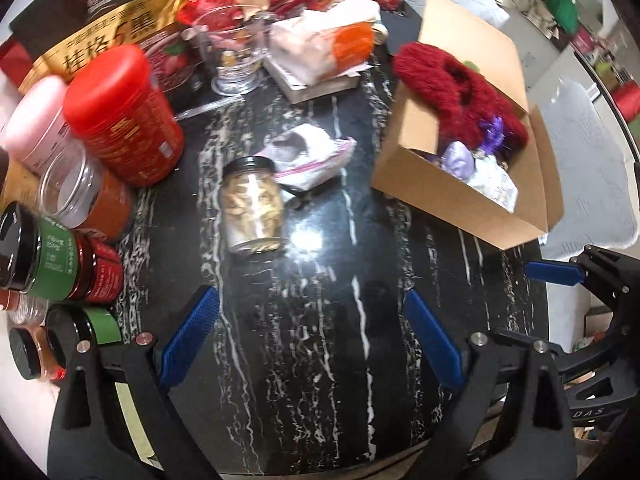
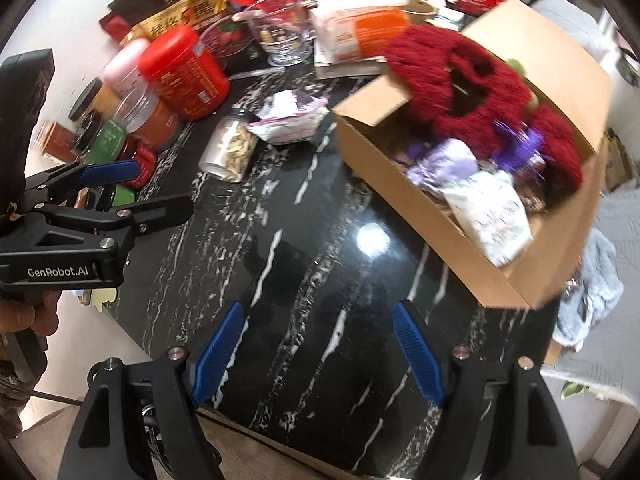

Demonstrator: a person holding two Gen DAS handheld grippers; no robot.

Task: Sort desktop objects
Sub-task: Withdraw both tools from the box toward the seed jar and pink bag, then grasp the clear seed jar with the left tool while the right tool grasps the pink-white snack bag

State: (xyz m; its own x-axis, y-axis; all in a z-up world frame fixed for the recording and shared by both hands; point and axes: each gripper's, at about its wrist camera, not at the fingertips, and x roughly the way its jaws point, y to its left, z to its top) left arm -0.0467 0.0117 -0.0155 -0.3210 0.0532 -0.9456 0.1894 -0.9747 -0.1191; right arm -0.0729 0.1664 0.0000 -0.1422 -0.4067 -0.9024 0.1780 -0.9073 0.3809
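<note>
A glass jar of pale dried slices [image 1: 251, 205] stands on the black marble table [image 1: 320, 320], also in the right wrist view [image 2: 230, 151]. A crumpled zip bag [image 1: 308, 156] lies just behind it. My left gripper [image 1: 312, 320] is open and empty, above the table in front of the jar. My right gripper [image 2: 320, 340] is open and empty over the table's near edge. A cardboard box [image 2: 420, 200] at right holds a red fluffy slipper [image 2: 472, 92], purple sachets [image 2: 452, 164] and a white packet [image 2: 496, 216].
A red canister [image 1: 120, 116], pink bottle [image 1: 36, 128], clear plastic jar [image 1: 80, 192] and several small dark-lidded jars [image 1: 52, 260] crowd the left. A glass cup [image 1: 236, 52], tissue pack [image 1: 324, 44] and a gold-black box [image 1: 100, 32] lie behind. My left gripper shows at the right view's left edge [image 2: 108, 184].
</note>
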